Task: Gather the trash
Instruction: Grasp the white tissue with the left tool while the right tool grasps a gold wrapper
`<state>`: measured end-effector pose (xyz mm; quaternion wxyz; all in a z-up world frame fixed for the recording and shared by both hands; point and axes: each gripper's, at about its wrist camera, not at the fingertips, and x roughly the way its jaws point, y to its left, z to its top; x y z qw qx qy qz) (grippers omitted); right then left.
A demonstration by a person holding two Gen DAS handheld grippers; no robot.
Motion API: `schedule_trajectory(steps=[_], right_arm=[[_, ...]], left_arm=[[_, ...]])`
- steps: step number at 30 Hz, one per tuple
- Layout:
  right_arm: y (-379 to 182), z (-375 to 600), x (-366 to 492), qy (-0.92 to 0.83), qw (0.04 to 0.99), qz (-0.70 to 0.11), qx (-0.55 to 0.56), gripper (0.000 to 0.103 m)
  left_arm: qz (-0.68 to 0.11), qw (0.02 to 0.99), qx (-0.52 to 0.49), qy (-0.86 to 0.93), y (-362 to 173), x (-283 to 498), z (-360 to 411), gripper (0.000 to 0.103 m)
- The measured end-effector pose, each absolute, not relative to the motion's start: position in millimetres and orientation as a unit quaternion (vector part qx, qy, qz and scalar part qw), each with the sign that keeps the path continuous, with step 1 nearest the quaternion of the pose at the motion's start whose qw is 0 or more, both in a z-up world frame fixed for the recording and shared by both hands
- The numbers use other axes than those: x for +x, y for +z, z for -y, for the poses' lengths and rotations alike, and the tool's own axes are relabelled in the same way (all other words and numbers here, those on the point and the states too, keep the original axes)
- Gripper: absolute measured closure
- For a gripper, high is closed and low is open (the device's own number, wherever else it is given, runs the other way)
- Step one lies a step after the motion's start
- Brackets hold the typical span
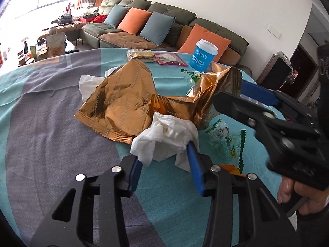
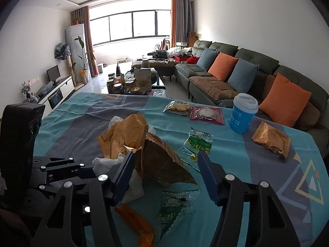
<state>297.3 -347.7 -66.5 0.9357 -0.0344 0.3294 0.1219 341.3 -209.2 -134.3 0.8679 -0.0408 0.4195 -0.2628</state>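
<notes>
Closing the left gripper (image 1: 164, 154) on the crumpled white tissue (image 1: 164, 138), jaws half-narrowed, tissue between the blue pads, contact hard to judge; best to pinch deep and lift straight. Right gripper (image 2: 164, 164) part-open, straddling the gold wrapper (image 2: 164, 164), nothing gripped. Further off on the tablecloth (image 1: 51, 113), blue cup (image 1: 204, 54)

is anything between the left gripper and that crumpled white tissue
No. The crumpled white tissue sits right between the left gripper fingers, nothing in front of it. The gold foil wrapper lies just behind, touching the tissue's far edge, so it could get dragged along.
</notes>
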Motion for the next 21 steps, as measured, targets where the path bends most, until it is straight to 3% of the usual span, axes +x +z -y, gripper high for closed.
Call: schedule_trajectory(steps=[2, 5, 11, 14, 21], right_arm=[[-70, 346, 301, 0.132, 0.931, -0.339, -0.042, 0.049], [-74, 345, 302, 0.140, 0.926, -0.347, -0.047, 0.065], [-76, 343, 301, 0.154, 0.921, -0.353, -0.052, 0.088], [-76, 343, 298, 0.158, 0.921, -0.352, -0.051, 0.094], [-67, 351, 289, 0.156, 0.927, -0.340, -0.029, 0.097]], left_arm=[[-0.420, 0.866, -0.046, -0.266, -135, 342, 208, 0.062], [-0.424, 0.863, -0.054, -0.269, -136, 344, 207, 0.063], [-0.426, 0.861, -0.062, -0.273, -139, 346, 207, 0.092], [-0.415, 0.865, -0.055, -0.278, -135, 342, 208, 0.101], [-0.399, 0.871, -0.056, -0.282, -128, 332, 202, 0.102]])
